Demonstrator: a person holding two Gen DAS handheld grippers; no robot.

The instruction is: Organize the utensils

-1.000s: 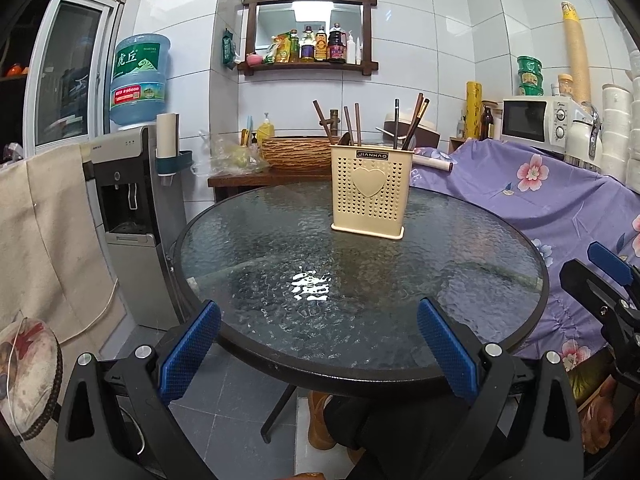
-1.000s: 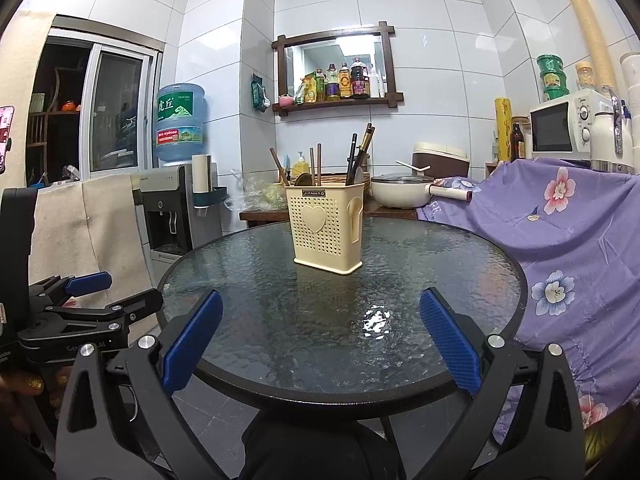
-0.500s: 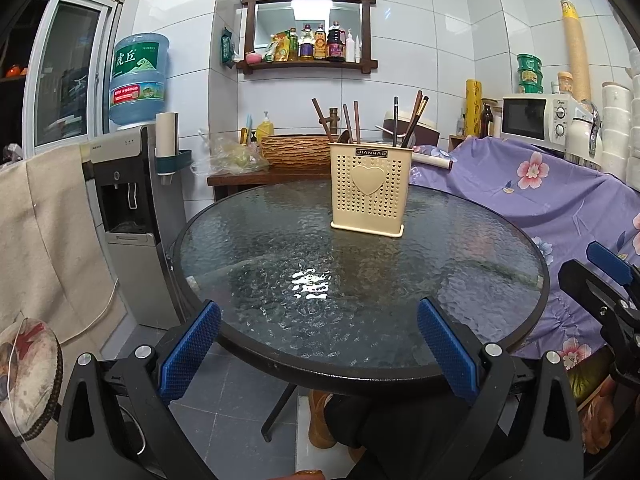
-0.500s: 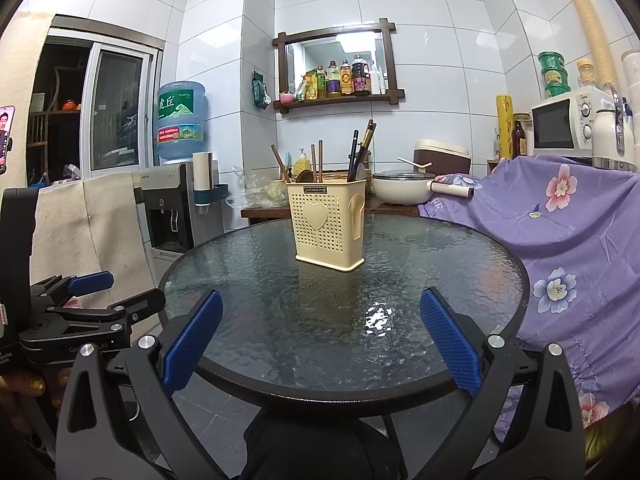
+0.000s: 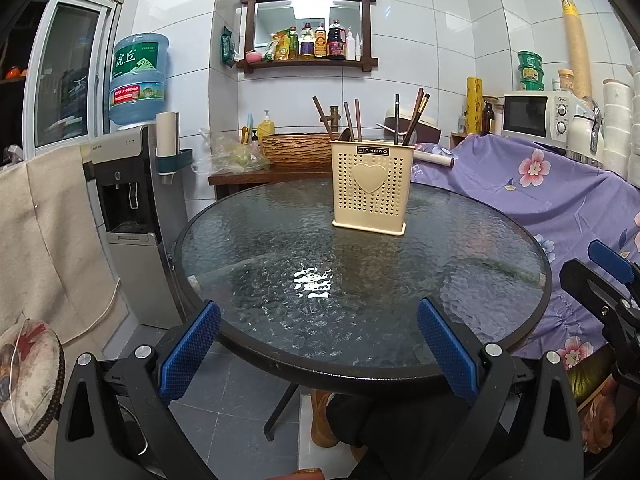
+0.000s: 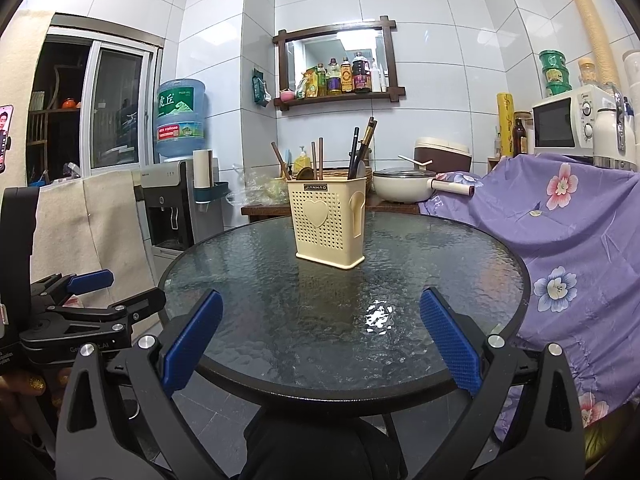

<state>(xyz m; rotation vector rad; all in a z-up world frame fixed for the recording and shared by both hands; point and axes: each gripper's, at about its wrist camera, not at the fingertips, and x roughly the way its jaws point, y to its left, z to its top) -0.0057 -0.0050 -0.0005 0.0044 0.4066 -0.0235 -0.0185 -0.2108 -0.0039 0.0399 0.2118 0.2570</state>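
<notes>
A cream perforated utensil holder (image 5: 371,188) with a heart on its front stands upright on the far half of the round glass table (image 5: 280,248). It also shows in the right wrist view (image 6: 326,224). Several chopsticks (image 5: 416,116) and a spoon stand in it. My left gripper (image 5: 318,344) is open and empty at the table's near edge. My right gripper (image 6: 320,332) is open and empty, also at the near edge, beside the left one. Each gripper shows in the other's view, the right one (image 5: 608,276) and the left one (image 6: 92,300).
A water dispenser (image 5: 132,184) stands left of the table. A purple flowered cloth (image 5: 560,192) covers furniture on the right. A side table behind holds a basket (image 5: 296,148) and a pot (image 6: 404,188). A microwave (image 6: 568,124) sits at the far right.
Both views have shifted only slightly; the holder sits a touch lower in the right wrist view. Nothing on the table has moved and both grippers stay open.
</notes>
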